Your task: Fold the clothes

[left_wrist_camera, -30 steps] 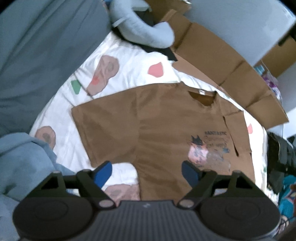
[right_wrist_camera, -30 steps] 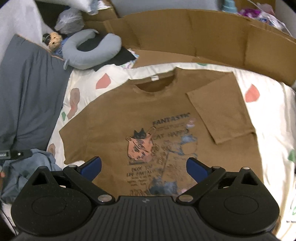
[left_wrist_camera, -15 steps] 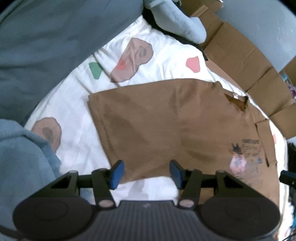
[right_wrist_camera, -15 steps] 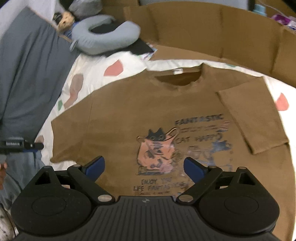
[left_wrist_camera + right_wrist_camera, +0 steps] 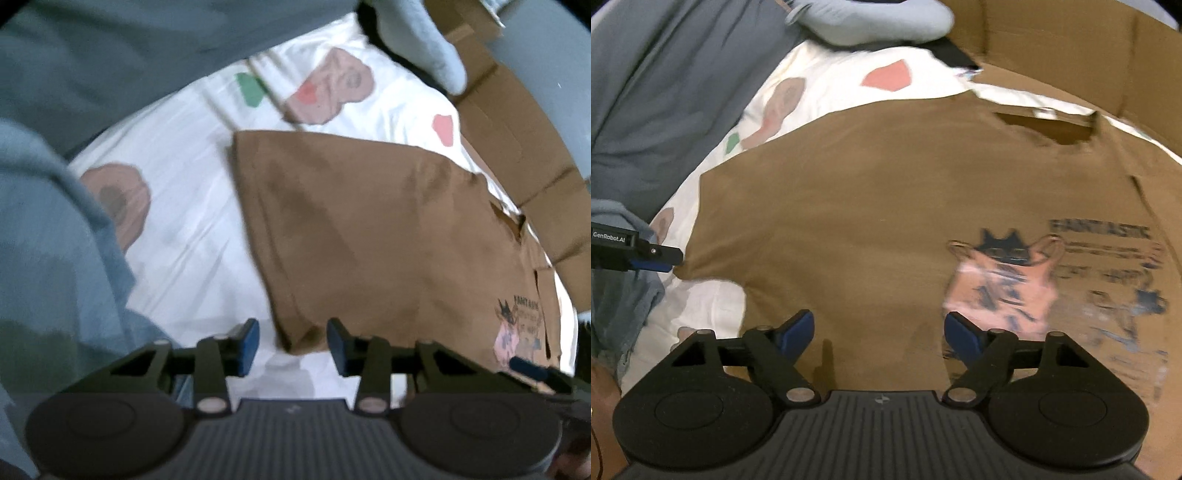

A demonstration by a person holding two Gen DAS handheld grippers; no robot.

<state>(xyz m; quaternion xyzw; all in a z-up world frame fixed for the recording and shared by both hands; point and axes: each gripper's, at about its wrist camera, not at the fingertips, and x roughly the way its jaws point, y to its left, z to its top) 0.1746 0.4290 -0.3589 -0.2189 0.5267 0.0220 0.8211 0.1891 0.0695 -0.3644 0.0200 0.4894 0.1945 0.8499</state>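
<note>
**Brown T-shirt spread on a bed, two claws near its sleeve side**

A bed with a white sheet [image 5: 207,229] printed in pink, brown and green blotches carries the work. Nearest, the left claw [image 5: 291,345] stands with its blue pads spread, the corner of the T-shirt's sleeve [image 5: 295,332] lying just between them, nothing pinched. The right claw [image 5: 879,332] hovers spread over the shirt's lower body, holding nothing.

The brown T-shirt [image 5: 886,206] lies face up and mostly flat, cat print toward the right. Its far sleeve [image 5: 545,295] appears folded in over the chest; the near sleeve lies out flat.

Likely risks: the left claw closing on sheet along with sleeve, which would drag the bedding; or catching only one layer, leaving a crooked fold.

Around it: a pale blue garment [image 5: 48,258] crowds the sleeve side, a grey blanket [image 5: 665,110] lies beyond, then a light blue neck pillow [image 5: 871,18] and flattened cardboard [image 5: 1071,48] past the collar. Only the blue garment sits close enough to hinder.
</note>
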